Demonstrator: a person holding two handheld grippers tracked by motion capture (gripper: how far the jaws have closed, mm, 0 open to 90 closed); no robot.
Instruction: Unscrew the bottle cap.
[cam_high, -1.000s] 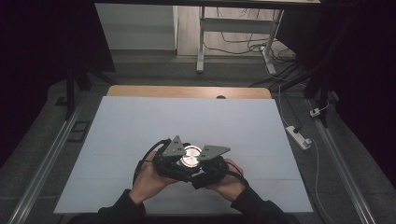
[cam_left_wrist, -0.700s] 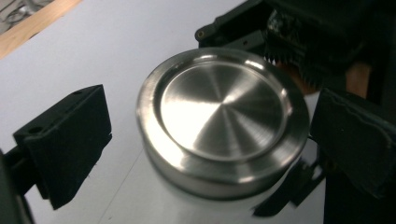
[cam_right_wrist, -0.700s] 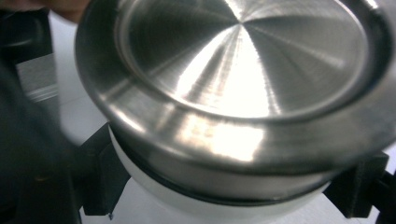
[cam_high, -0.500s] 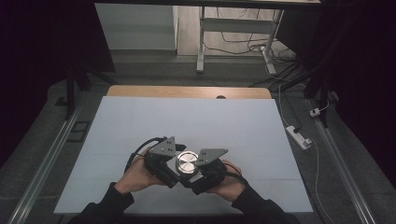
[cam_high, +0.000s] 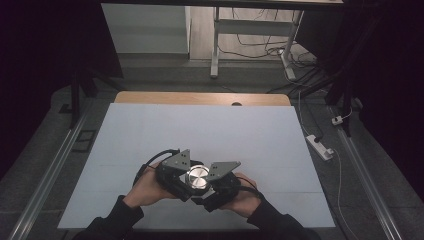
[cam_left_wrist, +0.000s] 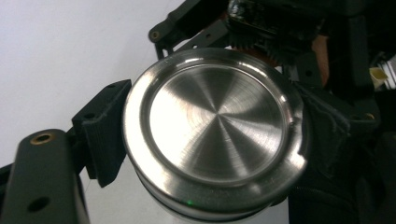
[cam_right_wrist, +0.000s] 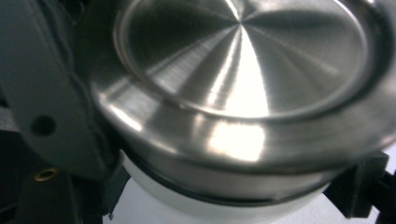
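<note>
Shifted: left gripper (cam_high: 186, 176) reclosed on steel lid (cam_high: 197, 176); right gripper (cam_high: 206, 186) clamps white jar (cam_right_wrist: 224, 205); above tabletop (cam_high: 200, 130).

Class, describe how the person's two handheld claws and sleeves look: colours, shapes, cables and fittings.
Both claws, left claw and right claw, are black and blocky, each topped by a grey three-cornered plate with small holes. A black cable loops from the left one. The jaws are flat black bars with brass-coloured rivets and ribbed pads. The person wears dark sleeves.

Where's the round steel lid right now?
In the high view, the round brushed-steel lid sits near the table's front edge, slightly left of centre, between the left tool and right tool.
</note>
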